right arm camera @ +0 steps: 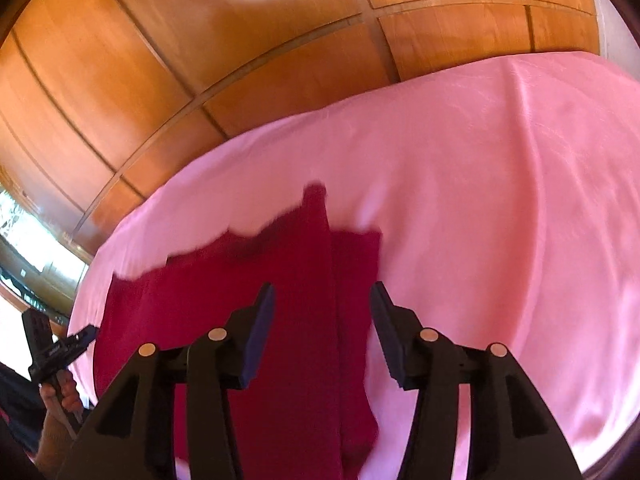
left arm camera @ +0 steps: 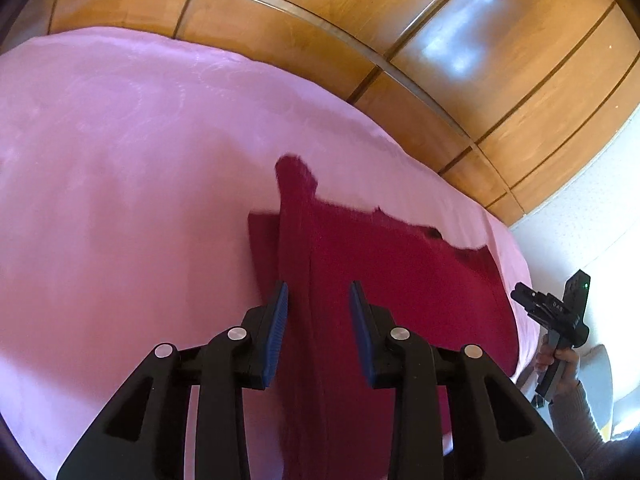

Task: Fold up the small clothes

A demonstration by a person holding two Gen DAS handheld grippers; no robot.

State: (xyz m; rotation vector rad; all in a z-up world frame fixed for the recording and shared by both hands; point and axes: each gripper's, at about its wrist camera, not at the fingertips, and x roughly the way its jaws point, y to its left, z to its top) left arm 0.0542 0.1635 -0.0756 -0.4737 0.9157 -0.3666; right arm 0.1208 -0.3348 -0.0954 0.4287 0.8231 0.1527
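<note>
Wooden wardrobe panels are seen behind a bed under a pink bedspread. Below both tools, a dark red knitted garment is spread flat. The left tool and right tool are held with fingers parted, nothing pinched.

My left black two-finger gripper points downward with its blue-padded fingers parted and nothing pinched between them. My right black gripper tilts down likewise, its fingers spread wider and gripping nothing. A hand in a ribbed sleeve holds the right gripper's handle.
</note>
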